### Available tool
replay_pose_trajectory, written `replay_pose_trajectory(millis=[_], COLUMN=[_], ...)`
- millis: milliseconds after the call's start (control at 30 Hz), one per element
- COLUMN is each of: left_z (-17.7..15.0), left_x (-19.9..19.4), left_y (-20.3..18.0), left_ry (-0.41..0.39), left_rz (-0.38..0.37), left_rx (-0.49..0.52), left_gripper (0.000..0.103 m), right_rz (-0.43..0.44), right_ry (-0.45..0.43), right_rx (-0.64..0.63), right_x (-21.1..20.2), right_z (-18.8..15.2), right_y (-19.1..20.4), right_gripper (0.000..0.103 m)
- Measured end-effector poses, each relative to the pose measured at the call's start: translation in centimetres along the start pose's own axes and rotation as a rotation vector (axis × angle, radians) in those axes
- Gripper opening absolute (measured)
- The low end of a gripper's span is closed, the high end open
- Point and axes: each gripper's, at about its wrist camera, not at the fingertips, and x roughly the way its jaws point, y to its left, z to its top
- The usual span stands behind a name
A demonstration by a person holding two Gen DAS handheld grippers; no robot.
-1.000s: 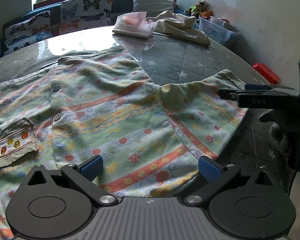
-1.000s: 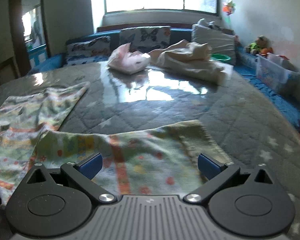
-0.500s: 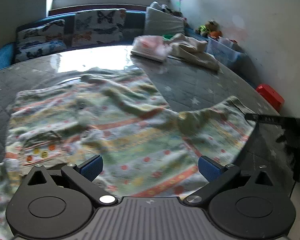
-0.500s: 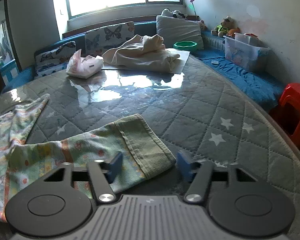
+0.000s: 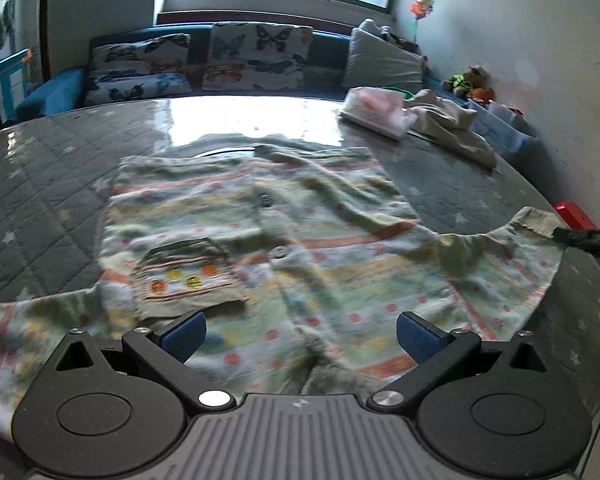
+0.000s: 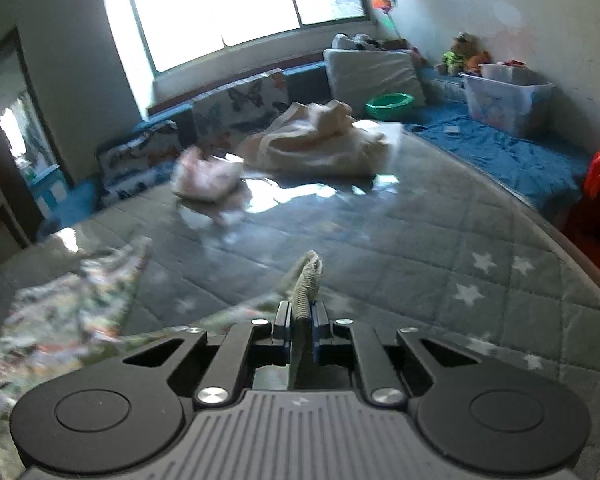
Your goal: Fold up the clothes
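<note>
The striped children's shirt point(image 5: 268, 248) is spread on the quilted table point(image 5: 52, 184); its sleeve cuff point(image 6: 306, 284) is clamped by the just-closed right gripper point(image 6: 301, 322), while the left gripper point(image 5: 300, 332) is held agape above the hem, a cream garment point(image 6: 320, 144) lying well beyond

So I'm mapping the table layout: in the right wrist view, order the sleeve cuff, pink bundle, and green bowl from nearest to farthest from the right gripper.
1. Sleeve cuff, pinched in the right gripper jaws.
2. Pink bundle, mid-table, left.
3. Green bowl, past the table's far edge, right.
</note>
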Motion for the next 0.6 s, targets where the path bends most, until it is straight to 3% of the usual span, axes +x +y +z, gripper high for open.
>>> replay_pose_trajectory(millis=[267, 600], left_z=[-0.8, -2.4], left_x=[-1.7, -3.9], left_y=[2.5, 5.6], left_ry=[-0.036, -0.073], left_rz=[0.014, 0.032], left_rx=[-0.06, -0.132], left_gripper=[0.103, 0.103], right_rz=[0.246, 0.546], right_ry=[-0.027, 0.021], right_rx=[-0.041, -0.186], right_x=[-2.6, -2.4], right_z=[2.6, 3.2], right_y=[6.8, 20.2], right_gripper=[0.008, 0.008])
